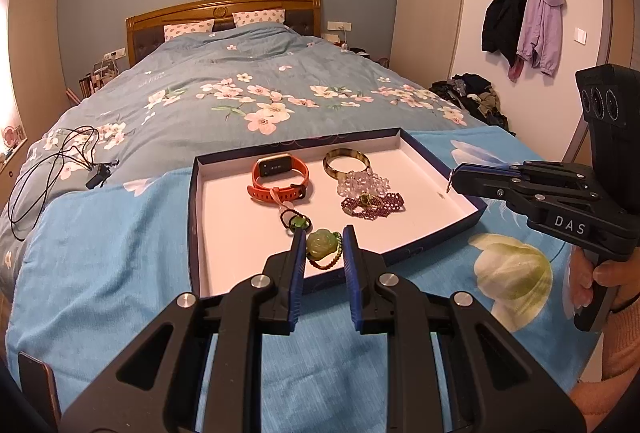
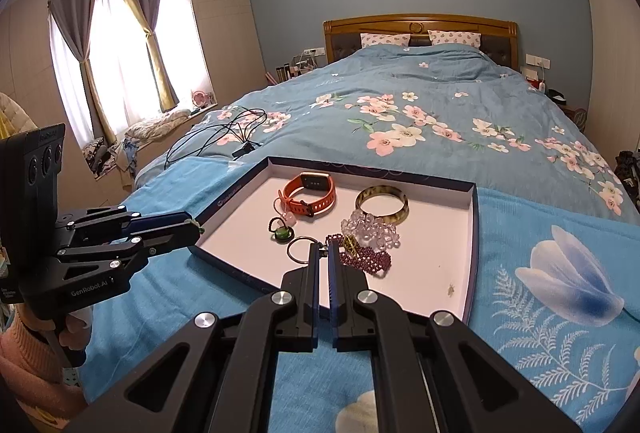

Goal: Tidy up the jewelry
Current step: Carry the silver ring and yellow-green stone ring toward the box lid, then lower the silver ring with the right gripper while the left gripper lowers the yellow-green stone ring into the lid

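A shallow white-lined box lid (image 1: pixel 224 233) lies on a blue cloth on the bed. It holds an orange watch (image 1: pixel 280 177), a horn-coloured bangle (image 1: pixel 346 162), a clear bead bracelet (image 1: pixel 362 183), a purple bead bracelet (image 1: pixel 374 207) and a small green pendant (image 1: pixel 298 222). My left gripper (image 1: pixel 322 247) is shut on a green jade flower pendant (image 1: pixel 320 248) with a beaded cord, just above the tray's near edge. My right gripper (image 2: pixel 324 253) is shut on a thin metal ring (image 2: pixel 301 250) over the tray (image 2: pixel 474 233); it also shows in the left wrist view (image 1: pixel 454 181).
A tangled black cable (image 1: pixel 52 169) lies on the floral duvet at the left. A phone (image 1: pixel 38 385) lies at the near left corner. Clothes are heaped on the floor to the right (image 1: pixel 472 97).
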`<state>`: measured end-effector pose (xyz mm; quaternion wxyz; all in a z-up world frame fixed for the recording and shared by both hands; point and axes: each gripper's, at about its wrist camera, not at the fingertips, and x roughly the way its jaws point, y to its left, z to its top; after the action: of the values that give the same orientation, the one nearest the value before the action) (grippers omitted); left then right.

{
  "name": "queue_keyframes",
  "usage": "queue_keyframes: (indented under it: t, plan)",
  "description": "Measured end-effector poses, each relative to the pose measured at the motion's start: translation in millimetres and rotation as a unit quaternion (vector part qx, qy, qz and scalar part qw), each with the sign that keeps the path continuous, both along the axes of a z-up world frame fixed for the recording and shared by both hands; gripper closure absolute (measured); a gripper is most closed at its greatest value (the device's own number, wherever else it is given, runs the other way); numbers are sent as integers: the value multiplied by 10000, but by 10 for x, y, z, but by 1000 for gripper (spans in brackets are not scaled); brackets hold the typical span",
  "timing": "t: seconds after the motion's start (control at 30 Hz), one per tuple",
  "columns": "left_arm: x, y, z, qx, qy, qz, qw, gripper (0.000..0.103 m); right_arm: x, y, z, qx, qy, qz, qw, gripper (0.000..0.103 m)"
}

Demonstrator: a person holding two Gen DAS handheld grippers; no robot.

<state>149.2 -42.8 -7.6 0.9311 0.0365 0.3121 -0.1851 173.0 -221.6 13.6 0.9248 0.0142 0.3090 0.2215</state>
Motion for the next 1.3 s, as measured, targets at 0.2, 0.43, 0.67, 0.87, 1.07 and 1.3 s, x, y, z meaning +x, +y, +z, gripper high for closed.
queue_keyframes:
  t: [0.2, 0.43, 0.67, 0.87, 1.07, 1.3]
  plan:
    - [28, -4, 14, -12, -21, 18, 10000, 84, 65, -7, 11, 11, 12, -16, 10000, 100]
    - [93, -8, 34, -2, -42, 48, 10000, 84, 113, -17, 27, 23, 8, -27, 10000, 100]
    - [157, -16, 44, -2, -52, 65, 10000, 84, 179, -24, 29, 36, 23, -45, 10000, 100]
    - [218, -35, 51, 19, -67, 71, 10000, 84, 273, -38, 9, 48, 87, -72, 9999, 100]
    - [274, -46, 49, 37, -61, 80, 9999, 84, 361, -39, 6, 31, 108, -104, 9999, 100]
    - [341, -74, 32, 61, -69, 73, 9999, 84, 401, -35, 5, 13, 105, -100, 9999, 100]
